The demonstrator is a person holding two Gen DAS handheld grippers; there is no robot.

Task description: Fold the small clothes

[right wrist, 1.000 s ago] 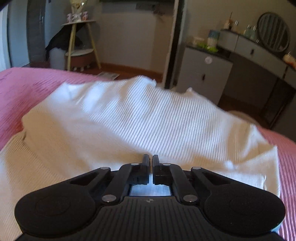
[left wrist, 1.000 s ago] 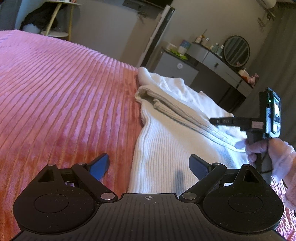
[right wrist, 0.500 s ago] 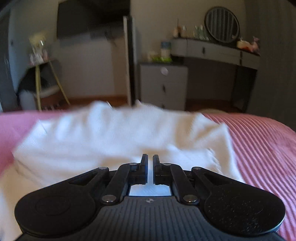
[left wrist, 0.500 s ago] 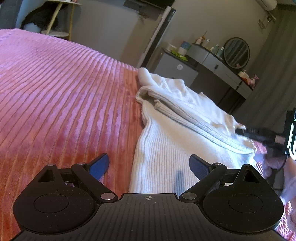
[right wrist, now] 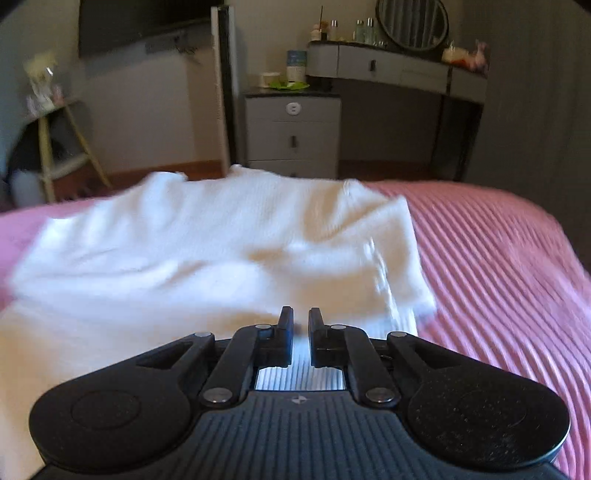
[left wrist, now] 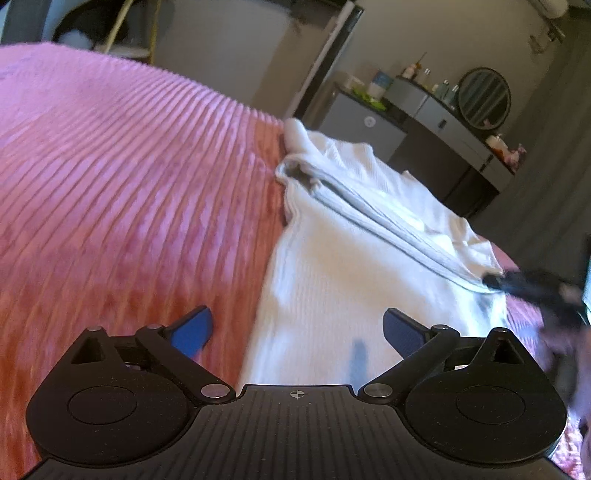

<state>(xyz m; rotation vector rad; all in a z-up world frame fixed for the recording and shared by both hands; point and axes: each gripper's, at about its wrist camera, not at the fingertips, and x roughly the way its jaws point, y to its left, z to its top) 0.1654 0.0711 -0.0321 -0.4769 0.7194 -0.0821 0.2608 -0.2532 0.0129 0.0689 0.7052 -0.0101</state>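
— Where's the garment?
— The white ribbed top [left wrist: 332, 288] lies partly folded on the pink ribbed bedspread [left wrist: 129, 192], one layer laid over another.
— And the tools?
— The left tool [left wrist: 297, 325] hangs wide open over the top's near edge, gripping nothing. The right tool [right wrist: 301, 323] has just been opening to a narrow slit, with nothing between its pads.
— What's around?
— Past the bed, a grey drawer chest [right wrist: 293, 136] and a dressing table with a round mirror [right wrist: 412, 24]
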